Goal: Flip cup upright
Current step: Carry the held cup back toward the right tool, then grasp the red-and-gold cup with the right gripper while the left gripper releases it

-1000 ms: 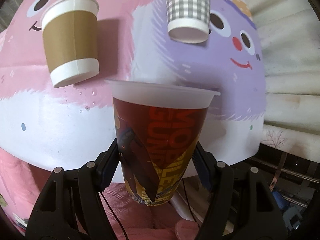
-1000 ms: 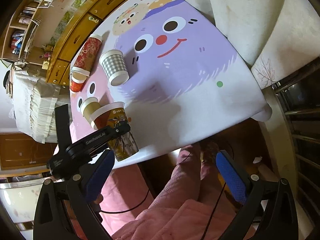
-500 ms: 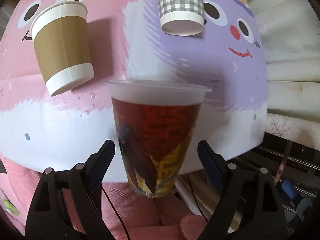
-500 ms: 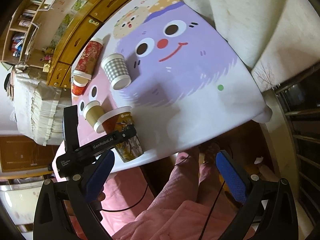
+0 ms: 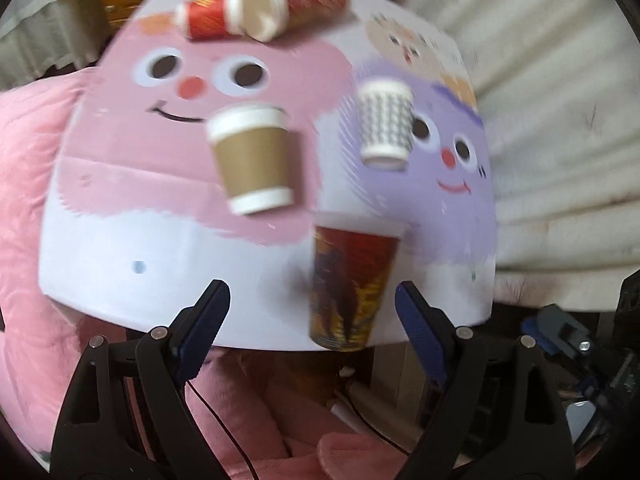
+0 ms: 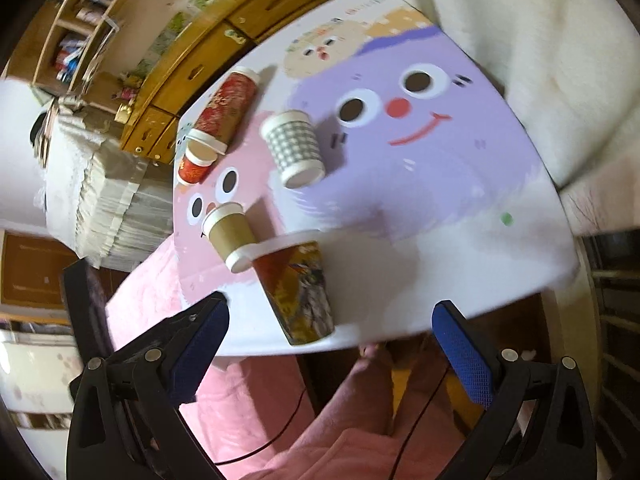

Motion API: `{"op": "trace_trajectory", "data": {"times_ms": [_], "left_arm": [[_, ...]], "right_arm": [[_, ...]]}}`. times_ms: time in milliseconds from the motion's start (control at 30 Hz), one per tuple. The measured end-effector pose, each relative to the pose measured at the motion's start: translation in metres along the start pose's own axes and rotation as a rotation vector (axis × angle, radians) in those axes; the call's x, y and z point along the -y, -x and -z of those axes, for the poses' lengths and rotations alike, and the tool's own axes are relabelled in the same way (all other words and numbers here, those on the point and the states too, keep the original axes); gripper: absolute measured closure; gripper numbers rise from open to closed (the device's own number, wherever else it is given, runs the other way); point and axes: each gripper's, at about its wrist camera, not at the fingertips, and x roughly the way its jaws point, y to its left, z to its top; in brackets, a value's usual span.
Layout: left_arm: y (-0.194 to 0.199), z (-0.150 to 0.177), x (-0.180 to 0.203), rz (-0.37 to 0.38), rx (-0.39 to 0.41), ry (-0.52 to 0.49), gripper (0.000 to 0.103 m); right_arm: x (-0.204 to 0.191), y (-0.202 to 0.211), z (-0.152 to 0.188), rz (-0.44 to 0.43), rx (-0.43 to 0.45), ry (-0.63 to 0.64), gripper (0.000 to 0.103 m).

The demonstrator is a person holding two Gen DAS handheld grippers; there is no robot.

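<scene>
A printed red-and-yellow plastic cup (image 5: 348, 284) stands upright near the table's front edge, also in the right wrist view (image 6: 298, 292). My left gripper (image 5: 312, 320) is open and empty, pulled back from the cup. My right gripper (image 6: 330, 340) is open and empty, above and in front of the table edge. A brown paper cup (image 5: 252, 160) and a grey checked cup (image 5: 384, 124) stand upright behind it; both also show in the right wrist view, brown (image 6: 230, 236), checked (image 6: 296, 148).
Two red cups lie on their sides at the table's far edge, a small one (image 6: 196, 162) and a tall one (image 6: 230, 108). The table (image 6: 460, 256) has a pink and purple cartoon cover. A pink blanket (image 5: 24, 200) lies to the left. Wooden cabinets (image 6: 192, 68) stand behind.
My left gripper opened, let go of the printed cup and drew back from it. The cup now stands free on the table. My right gripper moved closer to the table.
</scene>
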Motion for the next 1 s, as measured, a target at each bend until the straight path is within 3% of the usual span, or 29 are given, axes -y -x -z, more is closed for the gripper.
{"op": "trace_trajectory", "data": {"times_ms": [100,267,467,667,1000], "left_arm": [[0.016,-0.002,-0.025,0.051,0.016,0.05,0.02],[0.038,-0.003,-0.055,0.014,0.072,0.054,0.02],[0.038,-0.006,-0.076,0.02,0.049,0.027,0.02],[0.027,-0.012,-0.079,-0.023,0.013,-0.049,0.02],[0.011,-0.02,-0.085,-0.091,-0.079,-0.164,0.02]], "right_arm": [[-0.025,-0.009,0.002,0.004,0.002,0.047,0.0],[-0.064,-0.037,0.008,0.028,0.037,0.139,0.0],[-0.097,-0.081,0.025,0.088,0.16,0.3,0.0],[-0.117,-0.132,0.043,0.161,0.194,0.427,0.0],[-0.114,-0.187,0.049,0.212,0.146,0.387,0.0]]}}
